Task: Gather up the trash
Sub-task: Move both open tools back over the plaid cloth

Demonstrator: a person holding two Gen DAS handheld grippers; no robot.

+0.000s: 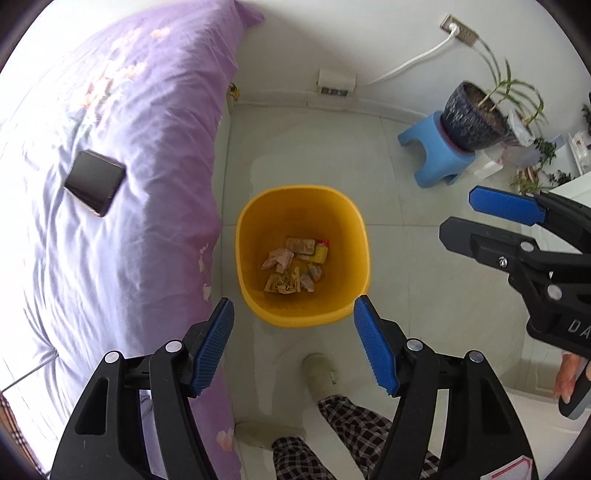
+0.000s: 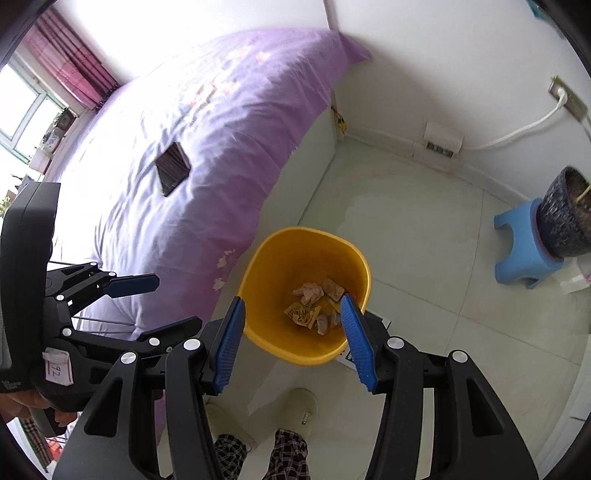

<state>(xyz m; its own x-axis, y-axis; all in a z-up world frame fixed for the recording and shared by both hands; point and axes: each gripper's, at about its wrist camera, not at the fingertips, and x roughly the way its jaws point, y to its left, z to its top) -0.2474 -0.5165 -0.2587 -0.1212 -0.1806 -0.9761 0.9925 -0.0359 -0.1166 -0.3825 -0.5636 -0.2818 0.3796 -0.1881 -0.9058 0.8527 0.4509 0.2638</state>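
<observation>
Left gripper (image 1: 293, 343) held above the floor (image 1: 424, 258), pointing down past the near rim of the bin (image 1: 354, 221); fingers (image 1: 216, 345) spread wide, nothing between them. Right gripper (image 2: 291, 341) likewise tipped down over the bin's near rim, fingers (image 2: 356, 341) spread wide and empty. Seen from the left wrist, right gripper out at the right edge, jaws apart, well off the bin.

Bin: yellow, smooth plastic, rounded-square mouth, tapering down, standing on the floor just beside the long edge of the bed (image 1: 110, 184). Trash (image 1: 295, 266) at the bottom: crumpled pinkish tissue, a yellow printed wrapper, a tan packet, smaller scraps, all lying loose together.

Bed covered with a lilac quilt, soft and wrinkled, with a faint flower print. Phone (image 1: 94, 182) flat on the quilt, dark, glossy, rectangular, well in from the edge.

Floor of pale glossy tiles. Stool (image 1: 432, 158) of blue plastic near the far wall, carrying a dark speckled round pot (image 1: 469, 118) with thin green leaves. White cable running along the wall to a socket (image 1: 458, 29).

Checked trouser legs and pale slippers (image 1: 316, 369) below the grippers.
</observation>
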